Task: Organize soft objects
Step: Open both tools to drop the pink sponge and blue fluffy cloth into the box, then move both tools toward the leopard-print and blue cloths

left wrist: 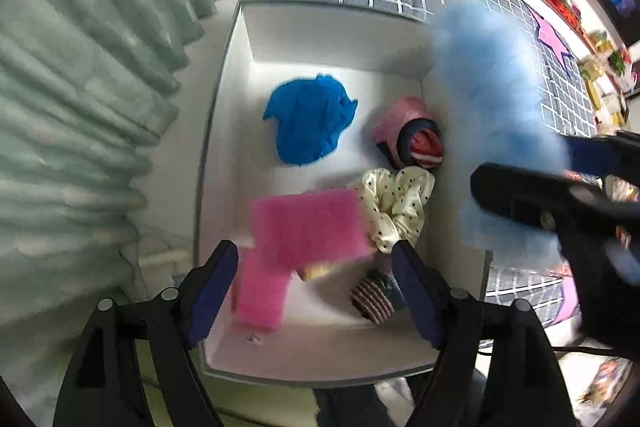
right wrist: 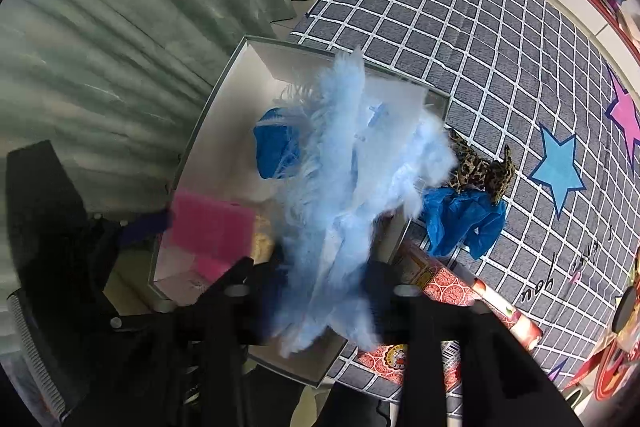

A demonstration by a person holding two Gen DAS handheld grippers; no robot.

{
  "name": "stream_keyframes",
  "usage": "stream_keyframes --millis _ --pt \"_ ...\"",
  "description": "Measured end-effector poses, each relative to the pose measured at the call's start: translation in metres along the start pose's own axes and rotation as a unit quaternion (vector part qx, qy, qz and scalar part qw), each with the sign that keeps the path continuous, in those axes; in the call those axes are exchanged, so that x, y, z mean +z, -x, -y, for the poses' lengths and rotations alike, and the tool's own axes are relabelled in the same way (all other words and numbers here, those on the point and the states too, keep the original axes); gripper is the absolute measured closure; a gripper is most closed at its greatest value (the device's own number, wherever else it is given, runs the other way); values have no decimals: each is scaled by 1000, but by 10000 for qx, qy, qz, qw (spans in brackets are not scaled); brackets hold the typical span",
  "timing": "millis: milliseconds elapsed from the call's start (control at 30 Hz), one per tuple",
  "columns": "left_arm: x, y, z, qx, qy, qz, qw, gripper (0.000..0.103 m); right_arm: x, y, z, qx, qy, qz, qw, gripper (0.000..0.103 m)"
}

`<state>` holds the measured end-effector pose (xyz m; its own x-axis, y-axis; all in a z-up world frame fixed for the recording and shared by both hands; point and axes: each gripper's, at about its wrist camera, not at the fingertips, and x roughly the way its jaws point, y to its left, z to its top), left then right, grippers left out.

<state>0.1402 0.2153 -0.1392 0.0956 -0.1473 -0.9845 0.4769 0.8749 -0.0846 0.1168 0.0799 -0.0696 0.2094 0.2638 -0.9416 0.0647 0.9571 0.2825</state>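
Releasing the fluffy light-blue piece [right wrist: 344, 187] over the white box [left wrist: 224, 115], I had my right claw [right wrist: 316, 275] parted; left claw [left wrist: 316, 287] gaped empty above the pink sponge [left wrist: 308, 223] at six o'clock. Best dropped clear of the rim.

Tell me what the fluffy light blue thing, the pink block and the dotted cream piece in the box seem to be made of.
Fluffy light blue thing: probably long-pile faux fur or feathers; wispy strands fray at its edges.
Pink block: looks like foam sponge; matte, flat-sided, fine grid texture, though blurred.
Dotted cream piece: likely satin-type fabric, perhaps a scrunchie; glossy gathered folds.
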Motion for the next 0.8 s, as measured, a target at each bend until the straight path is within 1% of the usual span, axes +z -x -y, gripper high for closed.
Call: stream_keyframes --millis 33,67,100,133,167,200,233,333,433,500,533,567,667,800 --pt "-1 0 -2 -89 79 18 9999 15 -1 2 1 18 -45 39 10000 24" --pt "-2 1 -5 -147 167 63 9997 11 -1 3 3 35 -85 67 9999 20" --pt "-3 2 -6 -163 199 88 9996 1 -2 4 4 55 -116 86 9999 20" --pt "-4 2 -7 -215 217 118 9995 0 -2 6 7 107 -168 101 9998 20" --pt "-4 2 -7 -244 209 114 9994 0 -2 7 11 178 -258 106 9995 16" --pt "-4 2 -7 -285 206 123 9993 0 -2 9 15 227 -342 116 9991 10" --pt "-4 3 -7 -405 226 184 9988 0 -2 12 20 253 -427 166 9986 1" --pt "-1 11 -6 -705 301 318 9966 0 -2 26 38 274 -637 344 9970 1" --pt "5 15 -4 -919 362 333 9946 0 -1 39 69 116 -943 485 9943 1" --pt "8 16 -1 -951 367 321 9943 0 -1 39 95 -53 -1264 483 9908 1" --pt "10 16 2 -966 352 304 9942 0 -2 36 114 -137 -1528 407 9873 1" --pt "12 15 5 -962 327 278 9944 0 -3 32 124 -158 -1679 353 9850 1" --pt "13 17 12 -880 265 214 9955 0 -9 9 161 -91 -2184 50 9758 1" --pt "12 17 19 -763 208 78 9968 0 -7 -26 185 -15 -2472 -323 9684 1"
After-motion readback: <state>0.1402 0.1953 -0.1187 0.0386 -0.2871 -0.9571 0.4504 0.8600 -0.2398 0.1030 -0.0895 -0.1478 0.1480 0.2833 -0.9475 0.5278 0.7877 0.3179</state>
